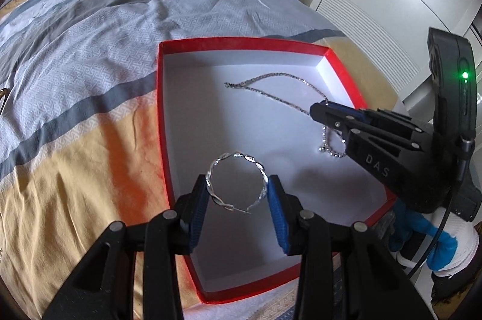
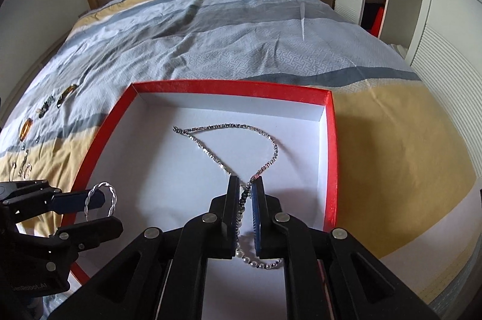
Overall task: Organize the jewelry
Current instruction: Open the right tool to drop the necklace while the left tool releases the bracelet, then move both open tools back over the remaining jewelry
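The left gripper [image 1: 238, 193] pinches a twisted silver bangle [image 1: 236, 181] above the red box [image 1: 241, 44], where a slack grip could drop it onto the bed [image 1: 90, 19]; the right gripper [image 2: 246, 193], marked "DAS", clamps the silver chain [image 2: 229, 125] lying in the box, which could snag if lifted

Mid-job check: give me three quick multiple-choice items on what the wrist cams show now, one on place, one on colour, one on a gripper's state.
1. Where does the far loop of the chain necklace lie?
A. on the duvet
B. inside the box
C. on the nightstand

2. What colour are the walls of the box outside?
A. red
B. green
C. black

3. What does the left gripper hold?
A. nothing
B. a watch
C. a twisted silver bangle

Answers: 1 B, the chain rests on the white box floor; 2 A, the rim and walls are red; 3 C, the twisted silver bangle sits clamped between both blue pads.
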Demonstrator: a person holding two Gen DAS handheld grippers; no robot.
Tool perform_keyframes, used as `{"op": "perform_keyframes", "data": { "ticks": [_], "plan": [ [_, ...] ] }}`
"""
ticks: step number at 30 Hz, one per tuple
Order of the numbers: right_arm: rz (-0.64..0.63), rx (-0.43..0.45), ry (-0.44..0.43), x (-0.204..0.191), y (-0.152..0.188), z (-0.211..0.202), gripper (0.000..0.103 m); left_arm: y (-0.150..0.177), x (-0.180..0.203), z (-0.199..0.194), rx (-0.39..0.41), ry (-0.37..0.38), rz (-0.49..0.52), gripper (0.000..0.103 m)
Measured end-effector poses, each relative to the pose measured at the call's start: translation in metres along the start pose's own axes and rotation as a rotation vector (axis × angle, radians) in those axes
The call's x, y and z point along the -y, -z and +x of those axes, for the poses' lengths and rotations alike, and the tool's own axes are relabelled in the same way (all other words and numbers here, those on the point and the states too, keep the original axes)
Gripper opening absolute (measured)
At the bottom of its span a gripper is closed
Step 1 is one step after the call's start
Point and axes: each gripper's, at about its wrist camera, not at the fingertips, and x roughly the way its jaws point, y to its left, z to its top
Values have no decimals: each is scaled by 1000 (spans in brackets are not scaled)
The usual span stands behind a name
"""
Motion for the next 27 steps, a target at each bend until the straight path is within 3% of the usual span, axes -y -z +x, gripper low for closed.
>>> {"op": "perform_keyframes", "data": {
  "ticks": [1,2,4,9,14,23,27],
  "plan": [
    [-7,-4,7,-1,0,-1,12,0,-1,-1,-4,4,-3,37],
    [-10,-9,13,-1,0,-1,25,1,0,0,-10,4,-3,37],
    [-9,-12,15,0,1,-5,33,2,1,-2,-17,2,8,37],
    [-10,-10,34,4,4,-25,34,8,4,-7,-37,10,14,38],
    [-15,26,51,4,3,-60,36,11,9,-36,-5,9,18,38],
    [-22,127,33,-25,5,-137,45,28,16,-129,159,-21,37,38],
    [-43,177,11,-51,7,-170,48,49,8,-177,222,-72,52,38]
  ]
}}
